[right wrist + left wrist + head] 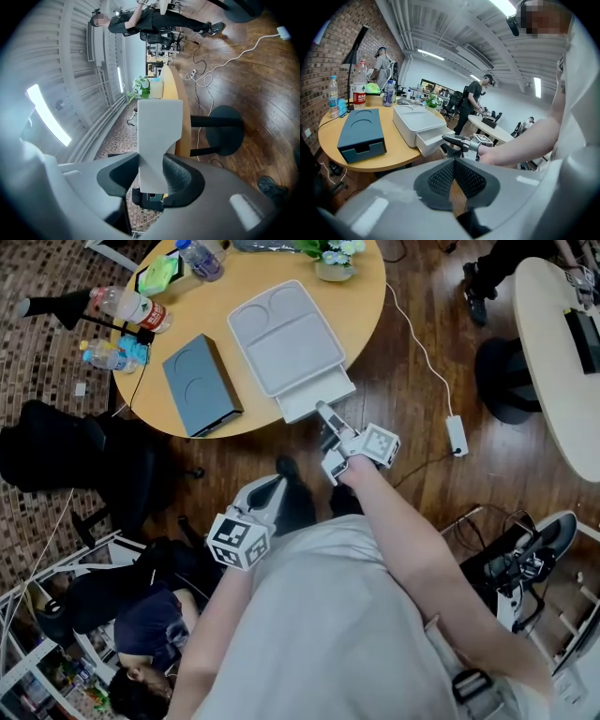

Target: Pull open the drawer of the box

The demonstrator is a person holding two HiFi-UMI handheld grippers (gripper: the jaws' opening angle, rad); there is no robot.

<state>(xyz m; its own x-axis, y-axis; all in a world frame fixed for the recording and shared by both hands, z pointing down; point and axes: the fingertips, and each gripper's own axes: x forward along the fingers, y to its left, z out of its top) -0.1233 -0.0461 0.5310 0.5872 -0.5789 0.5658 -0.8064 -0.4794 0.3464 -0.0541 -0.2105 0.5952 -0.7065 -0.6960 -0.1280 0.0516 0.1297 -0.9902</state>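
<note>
The white box (286, 338) lies flat on the round wooden counter (366, 296), near the rim closest to the person. Its drawer (317, 395) already stands partly out at the box's 5 o'clock and overhangs the counter edge above the wooden floor (441, 352).

The right claw (151, 165) is clamped on the drawer. In the right gripper view a white slab, seemingly the drawer's front panel, runs straight out from between the dark pads (180, 176), which press on both its faces. The claw is rolled onto its side, probably so the jaws can pinch the thin panel. The arm reaches in line with the slide, which suits a straight pull toward 6 o'clock.

The left claw (453, 164) is held low against the person's body, at about 7 o'clock of the drawer and well apart from the counter. Its jaws are drawn together to a narrow wedge with nothing between them. It looks parked out of the drawer's path.

A dark blue-grey box (202, 383) sits at the white box's 9 o'clock, its own drawer closed and untouched.

The pull looks well along. What remains seems a short further draw, and nothing visibly steadies the box, so it may slide toward the edge with the drawer.
</note>
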